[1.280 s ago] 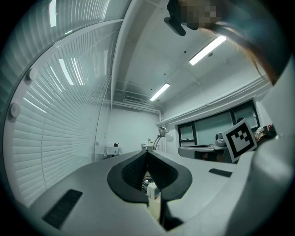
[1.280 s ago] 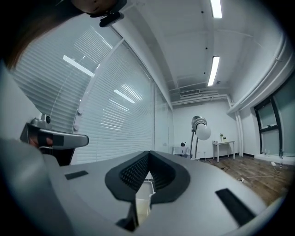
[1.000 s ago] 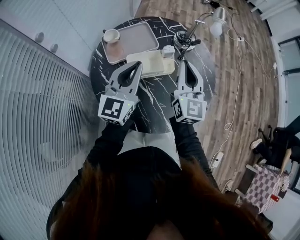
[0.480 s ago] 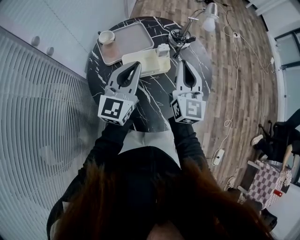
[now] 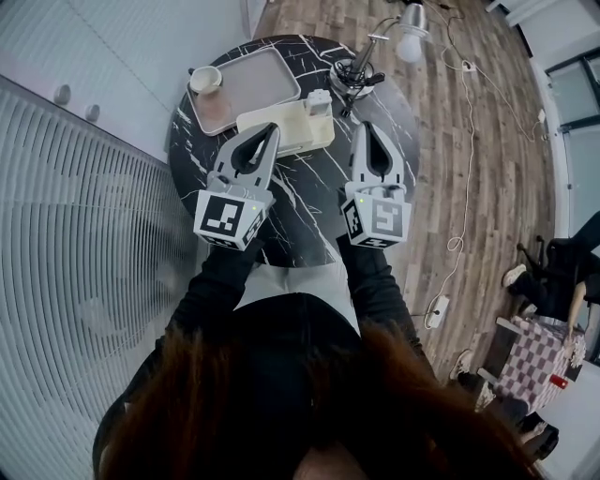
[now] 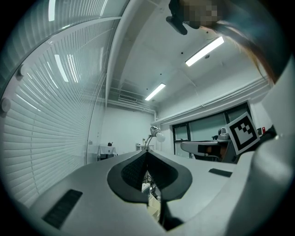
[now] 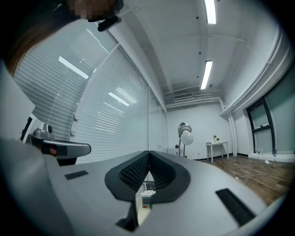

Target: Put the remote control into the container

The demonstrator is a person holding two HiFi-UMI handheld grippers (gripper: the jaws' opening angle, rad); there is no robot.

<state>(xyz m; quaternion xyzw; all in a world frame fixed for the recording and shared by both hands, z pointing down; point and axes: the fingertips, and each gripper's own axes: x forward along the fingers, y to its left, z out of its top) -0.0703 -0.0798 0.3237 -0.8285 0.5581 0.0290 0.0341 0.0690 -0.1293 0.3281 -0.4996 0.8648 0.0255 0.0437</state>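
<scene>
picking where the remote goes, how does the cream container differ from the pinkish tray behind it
The pinkish tray is larger and lies toward the far edge of the table; the cream container is smaller and nearer the middle. The tray carries a cup at its left corner; the container has a small white item at its right end. Both are shallow rectangles lying flat.

Black sleeves [image 5: 214,286]; grey tongs [image 5: 273,129] bearing black-white marker cubes [image 5: 228,217]

head view | table [image 5: 309,202], lamp [image 5: 410,19] | shifted slightly up-left in frame
</scene>
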